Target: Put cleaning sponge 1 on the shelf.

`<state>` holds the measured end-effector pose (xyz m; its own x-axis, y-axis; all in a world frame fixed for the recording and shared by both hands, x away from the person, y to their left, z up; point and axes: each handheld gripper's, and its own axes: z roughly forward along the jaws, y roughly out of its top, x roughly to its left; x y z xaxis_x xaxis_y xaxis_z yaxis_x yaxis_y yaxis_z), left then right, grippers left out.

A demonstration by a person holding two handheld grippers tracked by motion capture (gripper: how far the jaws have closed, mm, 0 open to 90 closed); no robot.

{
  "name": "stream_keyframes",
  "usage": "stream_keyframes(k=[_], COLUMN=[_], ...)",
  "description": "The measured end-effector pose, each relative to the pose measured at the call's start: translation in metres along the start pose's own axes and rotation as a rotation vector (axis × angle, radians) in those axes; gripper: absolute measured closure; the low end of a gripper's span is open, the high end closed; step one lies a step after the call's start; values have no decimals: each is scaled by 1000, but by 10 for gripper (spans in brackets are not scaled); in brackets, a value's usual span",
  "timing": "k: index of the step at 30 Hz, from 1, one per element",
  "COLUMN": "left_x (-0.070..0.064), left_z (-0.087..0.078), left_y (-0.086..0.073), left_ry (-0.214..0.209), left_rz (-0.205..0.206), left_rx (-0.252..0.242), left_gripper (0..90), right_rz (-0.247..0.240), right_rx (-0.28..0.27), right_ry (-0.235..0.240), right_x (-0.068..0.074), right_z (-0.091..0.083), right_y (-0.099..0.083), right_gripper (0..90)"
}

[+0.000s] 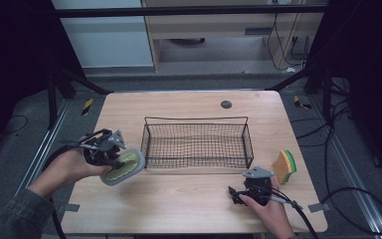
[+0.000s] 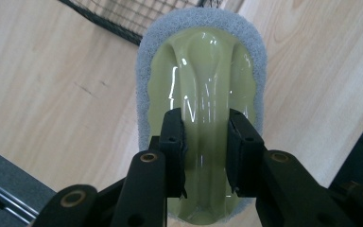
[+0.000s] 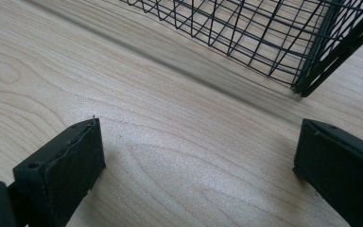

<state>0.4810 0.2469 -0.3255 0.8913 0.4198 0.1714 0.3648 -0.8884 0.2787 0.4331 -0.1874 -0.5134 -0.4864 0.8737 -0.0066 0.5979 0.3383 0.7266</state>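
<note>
The left gripper (image 1: 115,155), held in the person's left hand (image 1: 67,167), is clamped on a scrubber (image 1: 124,167) with a glossy pale-green moulded handle and a grey abrasive pad. In the left gripper view, the two black jaws press on either side of the handle's raised central ridge, and the scrubber (image 2: 202,85) extends away from the camera toward the corner of the wire basket (image 2: 137,19). In the high view the scrubber is tilted, just beside the left end of the wire basket (image 1: 197,144), near its front corner; contact with the table cannot be determined.

The right gripper (image 1: 255,188), held in the person's right hand (image 1: 268,211), is in front of the basket's right front corner, low over the wooden table (image 1: 189,204). In the right gripper view its jaws stand wide apart with only bare table surface between them, and the basket's corner (image 3: 307,80) lies beyond.

A sponge (image 1: 284,166) with orange, yellow and green layers stands on edge on the table to the right of the basket, near its front right corner and apart from it.

The basket is black, rectangular and contains no objects.
</note>
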Motion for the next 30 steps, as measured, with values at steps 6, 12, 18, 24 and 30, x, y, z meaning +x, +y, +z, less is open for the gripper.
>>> stream_keyframes(k=[6, 12, 18, 24, 30], left_x=[8, 14, 21, 27, 31], left_z=[4, 6, 6, 6, 7], left_y=[27, 48, 69, 83, 96], left_ry=[21, 43, 63, 72, 87], left_rz=[68, 118, 151, 175, 207], left_rx=[7, -11, -28, -51, -46], left_gripper=[707, 708, 708, 707, 708], right_rz=[1, -1, 0, -1, -3], right_rx=[1, 2, 2, 2, 2], right_ry=[1, 1, 3, 4, 6], right_x=[0, 0, 0, 0, 0], right_z=[0, 0, 0, 0, 0], right_y=[0, 0, 0, 0, 0], right_gripper=[26, 26, 26, 26, 26])
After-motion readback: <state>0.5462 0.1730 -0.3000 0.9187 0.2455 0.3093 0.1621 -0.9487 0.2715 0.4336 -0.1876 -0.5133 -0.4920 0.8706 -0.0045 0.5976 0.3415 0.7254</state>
